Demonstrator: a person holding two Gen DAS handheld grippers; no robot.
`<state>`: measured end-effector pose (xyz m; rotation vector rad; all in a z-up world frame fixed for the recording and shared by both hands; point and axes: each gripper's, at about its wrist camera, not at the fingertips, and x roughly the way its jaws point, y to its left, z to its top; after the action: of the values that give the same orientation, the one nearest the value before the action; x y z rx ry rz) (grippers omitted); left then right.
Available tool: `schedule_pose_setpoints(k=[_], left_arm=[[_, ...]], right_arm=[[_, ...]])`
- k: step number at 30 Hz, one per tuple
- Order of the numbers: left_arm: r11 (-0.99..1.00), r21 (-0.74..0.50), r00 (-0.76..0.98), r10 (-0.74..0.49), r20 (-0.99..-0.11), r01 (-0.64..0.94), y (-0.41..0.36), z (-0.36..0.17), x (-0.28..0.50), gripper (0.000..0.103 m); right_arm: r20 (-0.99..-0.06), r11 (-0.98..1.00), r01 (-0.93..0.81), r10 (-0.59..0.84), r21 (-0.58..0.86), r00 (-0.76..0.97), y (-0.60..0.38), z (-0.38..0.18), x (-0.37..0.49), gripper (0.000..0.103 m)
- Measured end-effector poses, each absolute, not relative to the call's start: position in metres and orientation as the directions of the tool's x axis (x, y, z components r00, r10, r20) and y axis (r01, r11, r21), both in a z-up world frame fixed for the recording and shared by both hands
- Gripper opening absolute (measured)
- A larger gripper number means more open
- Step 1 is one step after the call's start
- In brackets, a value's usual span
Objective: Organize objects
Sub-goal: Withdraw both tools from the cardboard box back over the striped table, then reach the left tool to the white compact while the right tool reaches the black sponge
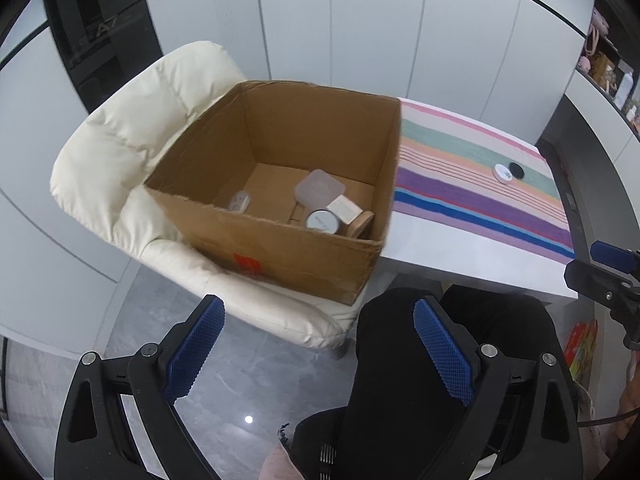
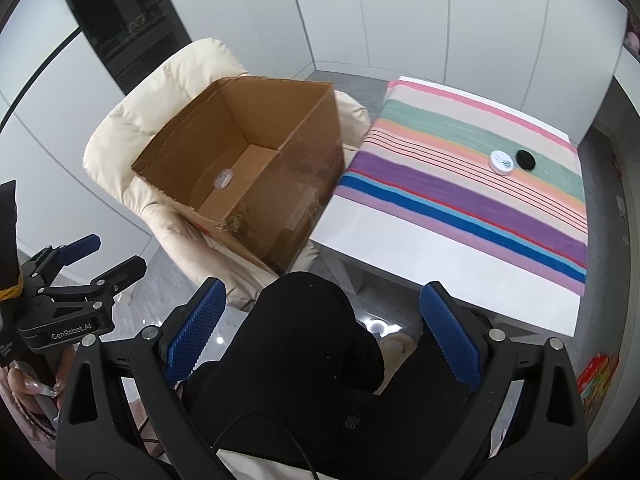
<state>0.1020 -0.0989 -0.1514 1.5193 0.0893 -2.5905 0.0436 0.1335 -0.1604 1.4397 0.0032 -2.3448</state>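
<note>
An open cardboard box rests on a cream padded chair. Inside it lie a clear square lid, a round grey tin, a small white card, a wooden piece and a small clear container. On the striped cloth sit a white round jar and a black round lid. My left gripper and right gripper are both open and empty, held low over the person's black-clad knees.
The white table stands right of the chair, against white wall panels. A black cabinet is at the back left. Grey floor lies below. A colourful box sits on the floor at the right.
</note>
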Motion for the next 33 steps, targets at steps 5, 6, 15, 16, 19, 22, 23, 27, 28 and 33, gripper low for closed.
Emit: schedule_pose_setpoints(k=[5,6,15,16,19,22,23,27,28,33], left_arm=[[-0.996,0.009,-0.486,-0.05,-0.873,0.087,-0.074,-0.152,0.086,0.097],[-0.997,0.008,-0.486,-0.042,-0.873,0.072,-0.068,-0.152,0.082,0.097],[-0.998,-0.006,-0.48,0.031,-0.876,-0.055,-0.01,-0.155,0.053,0.097],[-0.997,-0.006,-0.477,0.039,-0.878,-0.071,-0.002,-0.156,0.049,0.097],[-0.994,-0.007,-0.467,0.057,-0.883,-0.107,0.016,-0.158,0.042,0.097],[-0.991,-0.01,-0.464,0.073,-0.883,-0.137,0.034,-0.159,0.035,0.097],[-0.99,-0.013,-0.467,0.076,-0.881,-0.137,0.038,-0.158,0.034,0.097],[-0.988,-0.055,-0.483,0.118,-0.868,-0.142,0.053,-0.154,0.026,0.097],[-0.988,-0.061,-0.482,0.124,-0.867,-0.144,0.057,-0.154,0.024,0.097],[-0.983,-0.065,-0.464,0.139,-0.875,-0.171,0.082,-0.16,0.008,0.097]], right_arm=[[-0.858,-0.944,0.266,-0.294,0.194,-0.42,0.16,-0.16,0.042,0.099],[-0.859,-0.949,0.25,-0.286,0.192,-0.425,0.167,-0.16,0.042,0.099],[-0.859,-0.99,0.08,-0.142,0.118,-0.492,0.233,-0.159,0.045,0.099],[-0.858,-0.992,0.059,-0.129,0.115,-0.498,0.242,-0.159,0.046,0.099],[-0.857,-0.995,-0.004,-0.087,0.104,-0.508,0.269,-0.162,0.047,0.099],[-0.859,-0.993,-0.064,-0.055,0.101,-0.51,0.296,-0.165,0.049,0.099],[-0.859,-0.992,-0.08,-0.047,0.102,-0.51,0.304,-0.165,0.049,0.099],[-0.86,-0.985,-0.138,-0.018,0.103,-0.51,0.334,-0.17,0.052,0.099],[-0.861,-0.983,-0.146,-0.019,0.108,-0.508,0.34,-0.172,0.052,0.099],[-0.871,-0.976,-0.187,-0.007,0.114,-0.492,0.368,-0.183,0.05,0.099]])
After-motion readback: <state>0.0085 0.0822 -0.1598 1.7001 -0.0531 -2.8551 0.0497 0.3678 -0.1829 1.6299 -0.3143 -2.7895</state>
